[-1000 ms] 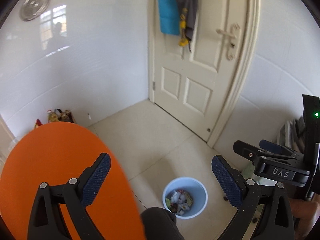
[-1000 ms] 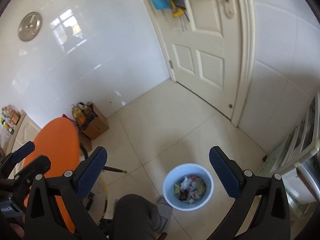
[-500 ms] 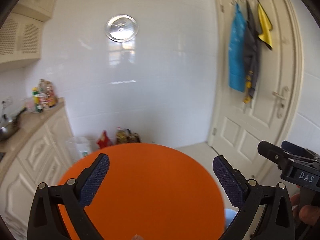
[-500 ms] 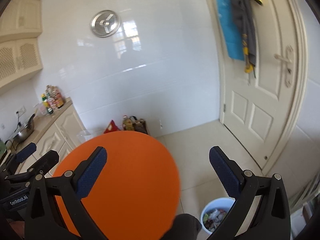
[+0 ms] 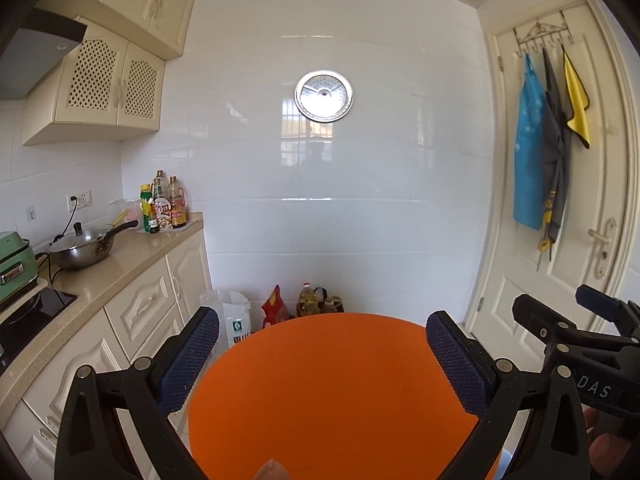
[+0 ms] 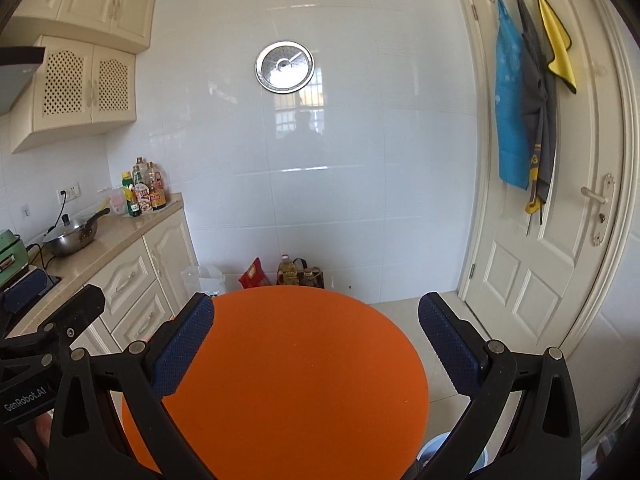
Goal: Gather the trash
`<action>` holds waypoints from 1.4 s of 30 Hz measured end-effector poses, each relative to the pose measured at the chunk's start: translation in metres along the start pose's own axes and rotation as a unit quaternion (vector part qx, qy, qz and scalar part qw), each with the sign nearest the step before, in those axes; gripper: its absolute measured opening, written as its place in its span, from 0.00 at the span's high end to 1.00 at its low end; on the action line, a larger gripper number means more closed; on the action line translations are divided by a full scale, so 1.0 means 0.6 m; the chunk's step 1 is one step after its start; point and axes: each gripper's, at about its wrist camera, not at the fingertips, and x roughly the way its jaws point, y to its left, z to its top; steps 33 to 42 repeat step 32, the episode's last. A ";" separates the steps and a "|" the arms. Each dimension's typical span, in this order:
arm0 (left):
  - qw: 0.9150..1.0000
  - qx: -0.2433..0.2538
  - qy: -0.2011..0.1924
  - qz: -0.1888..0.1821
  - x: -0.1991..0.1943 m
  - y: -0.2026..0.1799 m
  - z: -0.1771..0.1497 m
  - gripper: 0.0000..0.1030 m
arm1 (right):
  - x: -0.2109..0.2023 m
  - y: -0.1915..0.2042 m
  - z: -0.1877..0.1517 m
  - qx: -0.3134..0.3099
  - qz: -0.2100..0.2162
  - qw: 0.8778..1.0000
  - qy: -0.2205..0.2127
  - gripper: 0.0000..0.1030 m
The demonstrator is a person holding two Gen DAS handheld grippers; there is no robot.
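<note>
The pale blue plastic trash bin [image 6: 434, 446] is barely visible, just a sliver of rim poking out low down past the edge of the round orange tabletop [image 6: 288, 360], on the cream floor tiles. Both grippers hang over that table, side by side. The left gripper [image 5: 322, 356] has its blue-padded fingers spread wide with nothing between them, and the right gripper [image 6: 314, 340] is the same, wide apart and empty. Behind the table there's a white tiled wall [image 5: 340, 208] and a cream panelled door [image 6: 552, 208] to the right.
</note>
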 end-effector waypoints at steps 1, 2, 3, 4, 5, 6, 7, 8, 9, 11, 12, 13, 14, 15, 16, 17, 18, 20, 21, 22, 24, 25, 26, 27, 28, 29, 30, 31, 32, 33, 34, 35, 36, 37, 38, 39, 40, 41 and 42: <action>1.000 -0.003 0.001 0.002 -0.003 0.006 -0.001 0.01 | -0.005 0.007 -0.001 -0.004 -0.001 1.000 -0.004 0.00; 1.000 -0.004 -0.004 0.001 -0.010 0.005 -0.005 0.01 | -0.011 0.012 -0.003 -0.006 -0.001 1.000 -0.007 0.00; 1.000 -0.004 -0.008 0.005 -0.025 0.007 -0.012 0.01 | -0.016 0.017 -0.004 -0.007 -0.001 1.000 -0.009 0.00; 1.000 -0.003 -0.012 0.010 -0.030 0.007 -0.016 0.01 | -0.022 0.021 -0.005 -0.007 -0.001 1.000 -0.012 0.00; 1.000 -0.001 -0.013 0.010 -0.032 0.006 -0.019 0.01 | -0.029 0.024 -0.008 -0.008 -0.002 1.000 -0.015 0.00; 1.000 -0.001 -0.014 0.011 -0.044 0.004 -0.027 0.01 | -0.035 0.027 -0.009 -0.010 -0.003 1.000 -0.018 0.00; 1.000 -0.002 -0.014 0.011 -0.054 0.000 -0.036 0.01 | -0.039 0.028 -0.011 -0.011 -0.004 1.000 -0.020 0.00; 1.000 -0.005 -0.013 0.009 -0.052 -0.001 -0.039 0.01 | -0.043 0.028 -0.013 -0.013 -0.006 1.000 -0.021 0.00; 1.000 -0.008 -0.012 0.005 -0.055 0.000 -0.043 0.01 | -0.047 0.028 -0.014 -0.013 -0.006 1.000 -0.023 0.00; 1.000 -0.015 -0.009 -0.002 -0.060 0.006 -0.044 0.01 | -0.057 0.027 -0.015 -0.014 -0.004 1.000 -0.028 0.00; 1.000 -0.018 -0.009 -0.003 -0.064 0.011 -0.042 0.01 | -0.062 0.029 -0.014 -0.015 -0.007 0.999 -0.030 0.00; 1.000 -0.021 -0.010 -0.002 -0.072 0.013 -0.042 0.01 | -0.065 0.029 -0.013 -0.017 -0.009 0.999 -0.032 0.00; 1.000 -0.024 -0.011 0.001 -0.078 0.017 -0.040 0.01 | -0.067 0.030 -0.012 -0.019 -0.010 0.999 -0.034 0.00; 1.000 -0.025 -0.014 0.004 -0.083 0.021 -0.039 0.01 | -0.071 0.032 -0.011 -0.021 -0.010 0.999 -0.036 0.00; 0.999 -0.027 -0.015 0.005 -0.088 0.025 -0.038 0.01 | -0.073 0.033 -0.010 -0.022 -0.011 0.999 -0.038 0.00; 0.999 -0.029 -0.017 0.008 -0.091 0.029 -0.039 0.01 | -0.074 0.033 -0.010 -0.022 -0.012 0.999 -0.040 0.00; 0.999 -0.030 -0.018 0.010 -0.096 0.032 -0.041 0.01 | -0.076 0.035 -0.010 -0.022 -0.012 0.999 -0.041 0.00; 0.999 -0.030 -0.018 0.009 -0.098 0.038 -0.045 0.01 | -0.077 0.038 -0.011 -0.025 -0.014 0.999 -0.043 0.00; 0.999 -0.030 -0.017 0.009 -0.097 0.040 -0.044 0.01 | -0.077 0.040 -0.012 -0.027 -0.014 0.999 -0.044 0.00; 0.999 -0.029 -0.016 0.009 -0.099 0.038 -0.041 0.01 | -0.076 0.041 -0.013 -0.026 -0.012 0.999 -0.044 0.00; 0.999 -0.029 -0.014 0.011 -0.097 0.038 -0.040 0.01 | -0.078 0.044 -0.014 -0.026 -0.009 0.999 -0.046 0.00; 0.999 -0.029 -0.014 0.012 -0.098 0.038 -0.040 0.01 | -0.078 0.044 -0.015 -0.026 -0.010 0.998 -0.048 0.00; 0.999 -0.030 -0.014 0.012 -0.098 0.039 -0.038 0.01 | -0.078 0.044 -0.015 -0.025 -0.010 0.998 -0.048 0.00; 0.999 -0.032 -0.014 0.011 -0.098 0.040 -0.037 0.01 | -0.076 0.042 -0.014 -0.025 -0.010 0.999 -0.047 0.00; 0.999 -0.034 -0.015 0.009 -0.099 0.038 -0.035 0.01 | -0.076 0.041 -0.014 -0.025 -0.010 0.999 -0.047 0.00; 0.999 -0.035 -0.018 0.009 -0.100 0.035 -0.035 0.01 | -0.074 0.040 -0.014 -0.026 -0.010 0.999 -0.046 0.00; 0.999 -0.036 -0.021 0.005 -0.101 0.035 -0.034 0.01 | -0.073 0.039 -0.014 -0.025 -0.010 0.999 -0.046 0.00; 0.999 -0.036 -0.024 0.004 -0.101 0.031 -0.034 0.01 | -0.072 0.038 -0.014 -0.025 -0.010 0.999 -0.046 0.00; 0.999 -0.035 -0.024 0.006 -0.102 0.022 -0.037 0.01 | -0.071 0.037 -0.015 -0.025 -0.010 0.999 -0.045 0.00; 0.999 -0.035 -0.024 0.006 -0.102 0.022 -0.037 0.01 | -0.071 0.037 -0.015 -0.025 -0.010 0.999 -0.045 0.00; 0.999 -0.035 -0.024 0.006 -0.102 0.022 -0.037 0.01 | -0.071 0.037 -0.015 -0.025 -0.010 0.999 -0.045 0.00; 0.999 -0.035 -0.024 0.006 -0.102 0.022 -0.037 0.01 | -0.071 0.037 -0.015 -0.025 -0.010 0.999 -0.045 0.00; 0.999 -0.035 -0.024 0.006 -0.102 0.022 -0.037 0.01 | -0.071 0.037 -0.015 -0.025 -0.010 0.999 -0.045 0.00; 0.999 -0.035 -0.024 0.006 -0.102 0.022 -0.037 0.01 | -0.071 0.037 -0.015 -0.025 -0.010 0.999 -0.045 0.00; 0.999 -0.035 -0.024 0.006 -0.102 0.022 -0.037 0.01 | -0.071 0.037 -0.015 -0.025 -0.010 0.999 -0.045 0.00; 0.999 -0.035 -0.024 0.006 -0.102 0.022 -0.037 0.01 | -0.071 0.037 -0.015 -0.025 -0.010 0.999 -0.045 0.00; 0.999 -0.035 -0.024 0.006 -0.102 0.022 -0.037 0.01 | -0.071 0.037 -0.015 -0.025 -0.010 0.999 -0.045 0.00; 0.999 -0.035 -0.024 0.006 -0.102 0.022 -0.037 0.01 | -0.071 0.037 -0.015 -0.025 -0.010 0.999 -0.045 0.00; 0.999 -0.035 -0.024 0.006 -0.102 0.022 -0.037 0.01 | -0.071 0.037 -0.015 -0.025 -0.010 0.999 -0.045 0.00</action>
